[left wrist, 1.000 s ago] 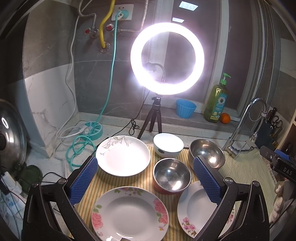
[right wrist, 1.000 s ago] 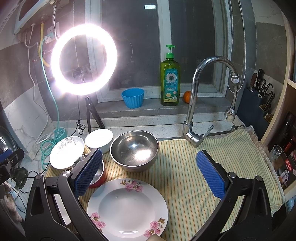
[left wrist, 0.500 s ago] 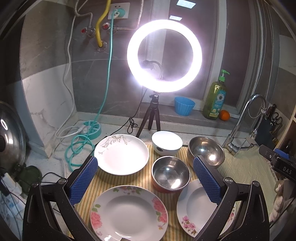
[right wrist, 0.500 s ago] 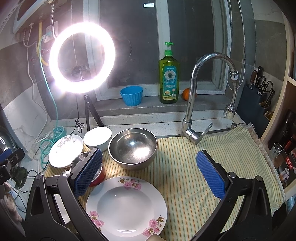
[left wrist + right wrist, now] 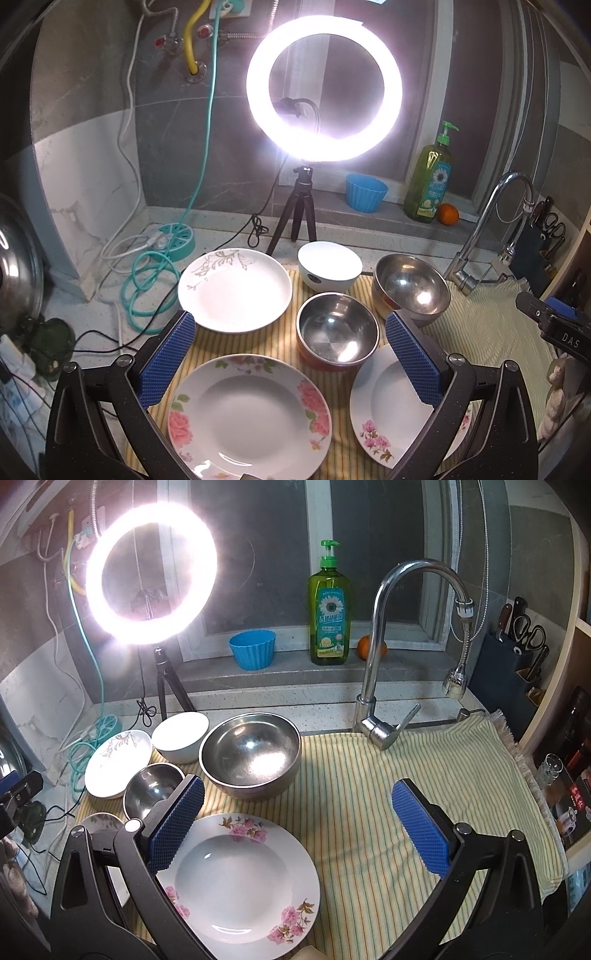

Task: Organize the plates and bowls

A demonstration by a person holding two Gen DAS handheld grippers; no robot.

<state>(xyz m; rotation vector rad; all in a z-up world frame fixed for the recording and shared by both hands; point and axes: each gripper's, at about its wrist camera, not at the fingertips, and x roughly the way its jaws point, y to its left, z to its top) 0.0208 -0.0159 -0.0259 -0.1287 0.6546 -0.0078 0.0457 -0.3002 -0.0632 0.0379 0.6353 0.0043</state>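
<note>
Striped cloth (image 5: 369, 812); both tools wide, empty.

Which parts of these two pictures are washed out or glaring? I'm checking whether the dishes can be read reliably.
Left wrist view: the ring light blows out to pure white, and hot spots sit in the small steel bowl. Right wrist view: the same lamp flares at upper left, and glare marks the large steel bowl; straight edges bow near the rim.

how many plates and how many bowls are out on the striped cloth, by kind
White ceramic plates: 3 (grey leaf-pattern plate, large pink rose plate, small pink blossom plate)
Stainless steel bowls: 2 (large steel bowl, smaller steel bowl with red outside)
White ceramic bowl: 1
Total: 6
</note>
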